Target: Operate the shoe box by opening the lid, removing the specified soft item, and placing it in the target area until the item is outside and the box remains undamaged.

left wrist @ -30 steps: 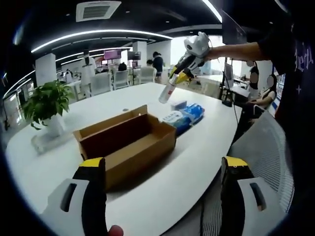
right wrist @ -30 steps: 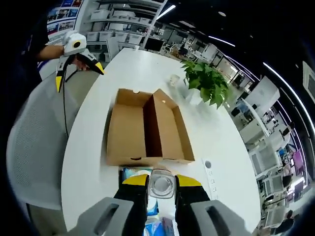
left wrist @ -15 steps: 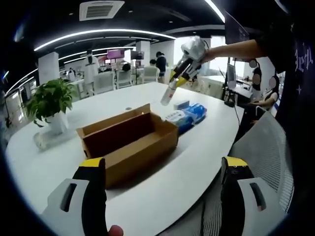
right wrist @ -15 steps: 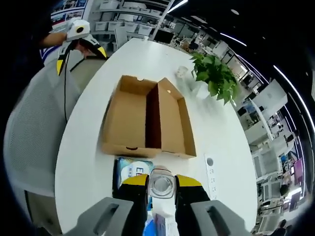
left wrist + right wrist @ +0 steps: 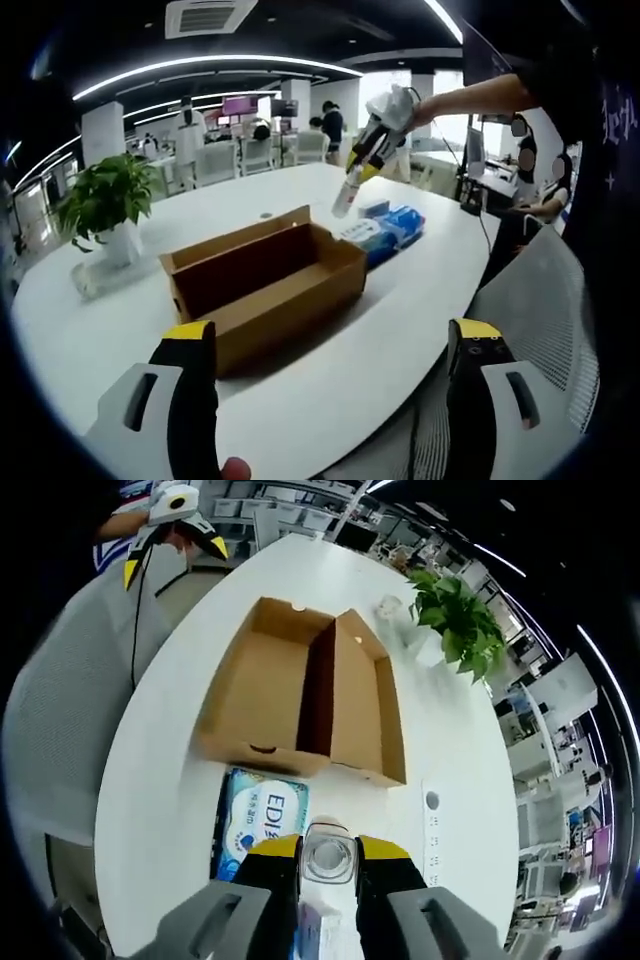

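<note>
A brown cardboard shoe box (image 5: 262, 283) lies on the white table with its lid folded back, and its inside looks bare (image 5: 262, 685). Blue soft tissue packs (image 5: 388, 228) rest on the table beside the box, one of them (image 5: 257, 818) just past my right gripper's jaws. My right gripper (image 5: 328, 846) is shut on a white bottle (image 5: 328, 857). From the left gripper view it hangs in the air over the packs (image 5: 385, 118), the bottle (image 5: 346, 196) pointing down. My left gripper (image 5: 332, 338) stands open at the table's near edge, nothing between its fingers, and appears in the right gripper view (image 5: 176, 522).
A potted green plant (image 5: 104, 203) stands at the table's far side (image 5: 457, 618). A grey mesh chair (image 5: 545, 310) sits beside the table edge (image 5: 55, 720). A round socket (image 5: 432, 800) is set in the tabletop. People sit at desks behind.
The right gripper view has pulled back from the box, so the blue pack below it shows more fully. The bottle stays gripped. The left gripper has hardly moved.
</note>
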`<state>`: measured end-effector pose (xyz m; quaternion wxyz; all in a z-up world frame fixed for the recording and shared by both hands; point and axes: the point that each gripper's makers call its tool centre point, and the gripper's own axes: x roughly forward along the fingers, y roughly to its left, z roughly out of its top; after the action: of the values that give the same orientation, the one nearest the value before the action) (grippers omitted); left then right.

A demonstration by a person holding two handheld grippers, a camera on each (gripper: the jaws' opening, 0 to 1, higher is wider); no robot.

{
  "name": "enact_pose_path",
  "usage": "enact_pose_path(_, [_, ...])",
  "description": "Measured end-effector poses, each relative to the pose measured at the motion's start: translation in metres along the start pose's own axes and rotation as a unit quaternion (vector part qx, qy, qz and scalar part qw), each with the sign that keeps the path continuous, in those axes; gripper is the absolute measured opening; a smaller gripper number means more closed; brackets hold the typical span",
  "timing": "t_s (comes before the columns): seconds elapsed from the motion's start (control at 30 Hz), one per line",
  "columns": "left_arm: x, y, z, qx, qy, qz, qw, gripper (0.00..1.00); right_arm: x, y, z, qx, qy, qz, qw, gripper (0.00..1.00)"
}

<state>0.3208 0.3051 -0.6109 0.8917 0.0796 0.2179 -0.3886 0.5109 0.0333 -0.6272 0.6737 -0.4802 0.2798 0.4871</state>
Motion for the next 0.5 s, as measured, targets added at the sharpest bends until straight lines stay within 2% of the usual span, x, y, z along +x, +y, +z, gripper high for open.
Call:
enact_pose_path(0.37, [0.002,-0.005,-0.006,-0.008,0.006,0.002,0.9999,0.94,0.023,0.001,-0.013,-0.031,0.027,0.015,0.999,0.16])
enact_pose_path(0.5, [0.002,-0.006,-0.009,-0.012,0.008,0.002,0.9999,0.94,0.032,-0.002,-0.02,-0.028,0.033,0.017,0.9989,0.16])
